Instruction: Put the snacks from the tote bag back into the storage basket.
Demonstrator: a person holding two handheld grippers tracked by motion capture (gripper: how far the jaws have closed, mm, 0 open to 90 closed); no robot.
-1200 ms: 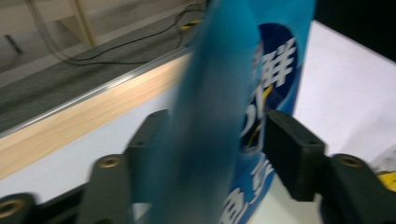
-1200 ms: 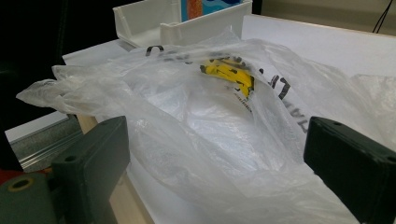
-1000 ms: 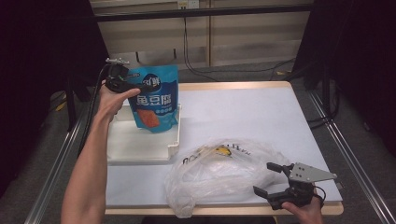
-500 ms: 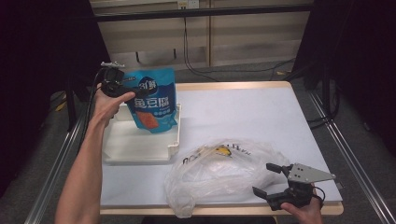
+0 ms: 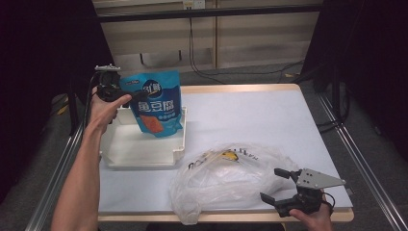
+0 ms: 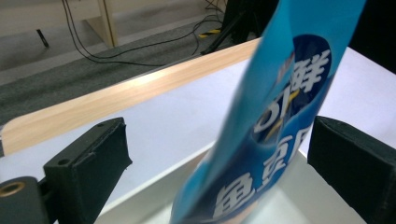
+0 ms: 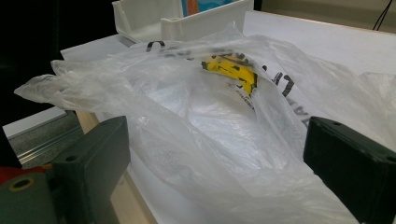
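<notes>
A blue snack pouch point(image 5: 156, 103) with white lettering stands tilted in the white tray point(image 5: 144, 156) at the table's left. My left gripper point(image 5: 129, 94) is at the pouch's upper left edge. Its jaws have just been opening. In the left gripper view the pouch point(image 6: 275, 130) sits between the wide-apart jaws of my left gripper point(image 6: 219, 135), and the pads do not press on it. A crumpled clear plastic bag point(image 5: 226, 178) with a yellow print lies at the front. My right gripper point(image 5: 271, 184) stands open at its right edge, the bag point(image 7: 210, 116) loosely between the jaws.
The table point(image 5: 250, 115) has a pale top and a wooden rim. The white tray's wall point(image 7: 205, 21) rises beyond the bag. Cables lie on the floor behind the table, and metal rails run along both sides.
My left gripper has opened and drawn a little to the left off the pouch, which stays standing in the tray. The right gripper and the bag have kept still.
</notes>
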